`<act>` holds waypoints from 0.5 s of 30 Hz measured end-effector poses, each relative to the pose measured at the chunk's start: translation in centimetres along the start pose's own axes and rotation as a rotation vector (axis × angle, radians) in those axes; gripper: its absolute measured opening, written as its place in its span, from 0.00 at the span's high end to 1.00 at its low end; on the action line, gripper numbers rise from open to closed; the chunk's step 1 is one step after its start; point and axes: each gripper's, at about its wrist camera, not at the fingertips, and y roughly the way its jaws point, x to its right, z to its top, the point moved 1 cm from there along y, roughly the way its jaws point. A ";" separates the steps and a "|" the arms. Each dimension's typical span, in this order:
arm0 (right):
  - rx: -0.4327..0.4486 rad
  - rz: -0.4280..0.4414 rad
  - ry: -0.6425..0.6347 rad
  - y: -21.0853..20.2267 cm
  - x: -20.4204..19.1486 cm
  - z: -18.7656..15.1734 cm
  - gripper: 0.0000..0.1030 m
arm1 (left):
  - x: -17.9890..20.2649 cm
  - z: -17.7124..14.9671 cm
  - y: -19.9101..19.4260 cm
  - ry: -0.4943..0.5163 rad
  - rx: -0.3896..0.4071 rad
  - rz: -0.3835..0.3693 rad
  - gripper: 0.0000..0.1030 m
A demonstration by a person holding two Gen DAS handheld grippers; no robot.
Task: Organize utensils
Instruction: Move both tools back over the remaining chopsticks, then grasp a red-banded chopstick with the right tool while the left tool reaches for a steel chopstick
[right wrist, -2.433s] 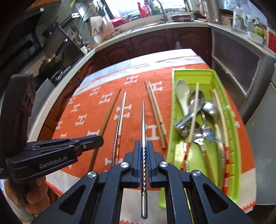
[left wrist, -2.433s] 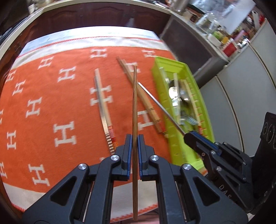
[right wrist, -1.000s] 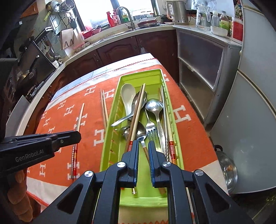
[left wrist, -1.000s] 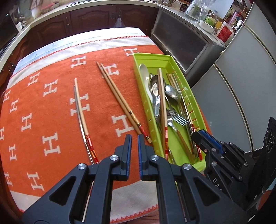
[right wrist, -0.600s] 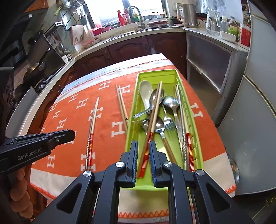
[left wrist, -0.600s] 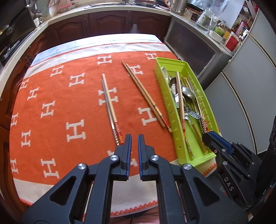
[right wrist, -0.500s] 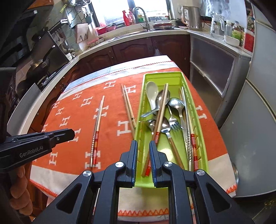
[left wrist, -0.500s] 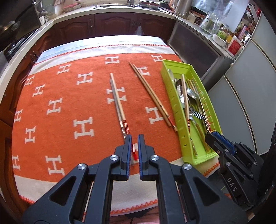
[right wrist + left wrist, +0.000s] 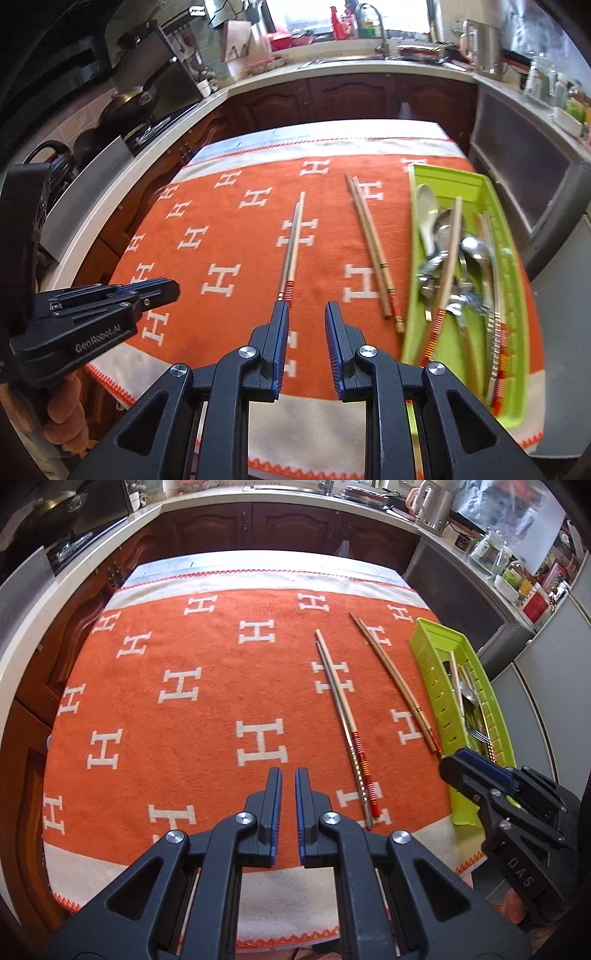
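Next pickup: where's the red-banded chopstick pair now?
On the orange cloth, the red-banded pair lies ahead of the right gripper, left of the brown pair and green tray.

The left gripper (image 9: 288,794) hangs empty over the orange cloth with white H marks (image 9: 207,716), its jaws nearly together. To its right lie a red-banded chopstick pair (image 9: 343,716) and a plain wooden chopstick pair (image 9: 395,679), both on the cloth. Farther right, the lime-green plastic tray (image 9: 436,686) holds cutlery, with the right gripper (image 9: 465,771) at its near end.
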 end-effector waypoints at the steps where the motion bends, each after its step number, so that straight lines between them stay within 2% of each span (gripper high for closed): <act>1: -0.015 0.011 -0.006 1.0 -0.2 0.3 0.81 | -0.3 0.1 0.6 -0.006 -0.010 -0.001 0.96; 7: -0.109 0.061 0.005 7.0 -0.6 1.6 0.81 | -1.4 0.7 3.5 -0.030 -0.053 -0.002 0.96; 12: -0.171 0.054 0.007 11.2 -0.4 2.3 0.81 | -2.3 1.3 5.3 -0.048 -0.080 -0.011 0.96; 15: -0.196 0.042 0.011 13.3 -0.1 2.5 0.86 | -2.5 1.6 6.0 -0.051 -0.090 -0.016 0.96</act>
